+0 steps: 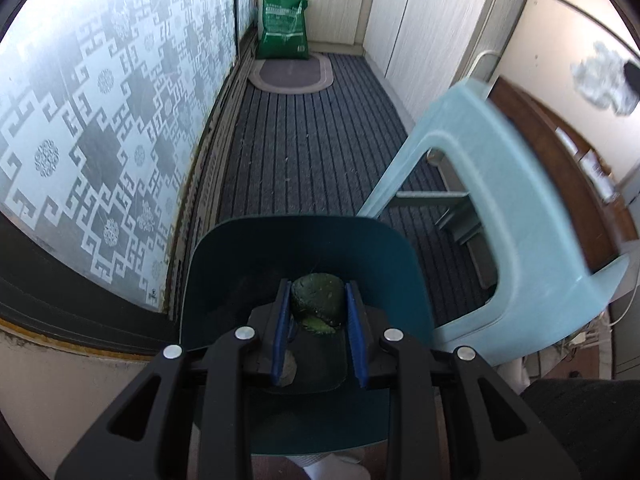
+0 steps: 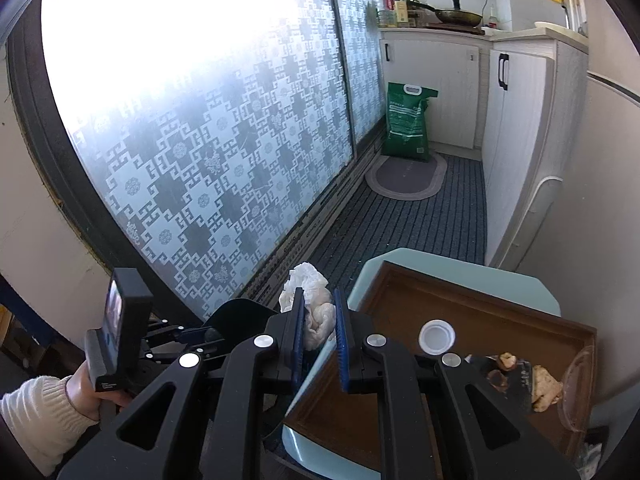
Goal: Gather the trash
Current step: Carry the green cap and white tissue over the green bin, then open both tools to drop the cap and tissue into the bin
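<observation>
My left gripper (image 1: 318, 286) points down, shut on a dark green, rounded lump of trash (image 1: 318, 304). It hangs over the open mouth of a dark teal bin (image 1: 240, 256); a pale scrap (image 1: 287, 370) shows under the left finger. In the right wrist view my right gripper (image 2: 318, 294) is shut on a crumpled white tissue (image 2: 308, 280), at the left edge of a brown tray (image 2: 400, 320). The tray holds a white bottle cap (image 2: 437, 336), food scraps (image 2: 520, 376) and a clear plastic lid (image 2: 576, 388). A hand (image 2: 80, 392) in a white sleeve holds the left gripper's handle.
The tray rests on a light blue plastic stool (image 1: 500, 160) just right of the bin. A patterned frosted glass door (image 1: 100, 120) runs along the left. White cabinets (image 1: 432, 20), a green sack (image 1: 284, 24) and an oval mat (image 1: 292, 74) lie at the far end of the striped carpet.
</observation>
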A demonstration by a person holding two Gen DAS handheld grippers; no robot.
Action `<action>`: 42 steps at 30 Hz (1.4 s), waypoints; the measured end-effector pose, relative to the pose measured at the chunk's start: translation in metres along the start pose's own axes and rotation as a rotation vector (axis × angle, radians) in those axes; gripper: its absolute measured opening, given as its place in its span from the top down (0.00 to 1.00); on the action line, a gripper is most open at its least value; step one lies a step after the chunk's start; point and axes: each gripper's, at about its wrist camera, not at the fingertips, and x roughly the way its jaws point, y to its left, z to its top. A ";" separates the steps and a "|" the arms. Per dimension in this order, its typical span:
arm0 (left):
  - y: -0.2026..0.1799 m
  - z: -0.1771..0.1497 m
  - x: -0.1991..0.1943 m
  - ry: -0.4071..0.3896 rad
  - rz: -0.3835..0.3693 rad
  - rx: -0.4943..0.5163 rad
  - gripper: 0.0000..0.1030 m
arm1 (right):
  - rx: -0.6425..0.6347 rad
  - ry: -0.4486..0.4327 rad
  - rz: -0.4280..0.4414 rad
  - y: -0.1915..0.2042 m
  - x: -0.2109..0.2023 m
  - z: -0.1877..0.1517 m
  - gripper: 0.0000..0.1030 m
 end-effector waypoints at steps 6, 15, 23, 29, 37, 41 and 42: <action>0.007 -0.012 0.022 0.075 0.034 0.016 0.72 | -0.079 0.058 0.032 0.039 0.026 -0.005 0.87; 0.024 -0.023 0.041 0.145 0.055 0.002 0.58 | -0.167 0.182 0.036 0.080 0.070 -0.021 0.87; 0.039 -0.012 -0.003 0.015 0.033 -0.058 0.66 | -0.188 0.282 0.027 0.091 0.107 -0.038 0.87; 0.047 0.002 -0.056 -0.138 0.009 -0.118 0.70 | -0.195 0.335 0.028 0.095 0.129 -0.048 0.87; 0.048 0.016 -0.113 -0.308 0.008 -0.161 0.74 | -0.206 0.410 0.029 0.103 0.160 -0.070 0.87; 0.042 0.019 -0.134 -0.373 -0.003 -0.158 0.81 | -0.219 0.448 0.031 0.108 0.174 -0.083 0.87; 0.043 0.019 -0.140 -0.390 -0.008 -0.159 0.81 | -0.222 0.458 0.031 0.110 0.178 -0.086 0.87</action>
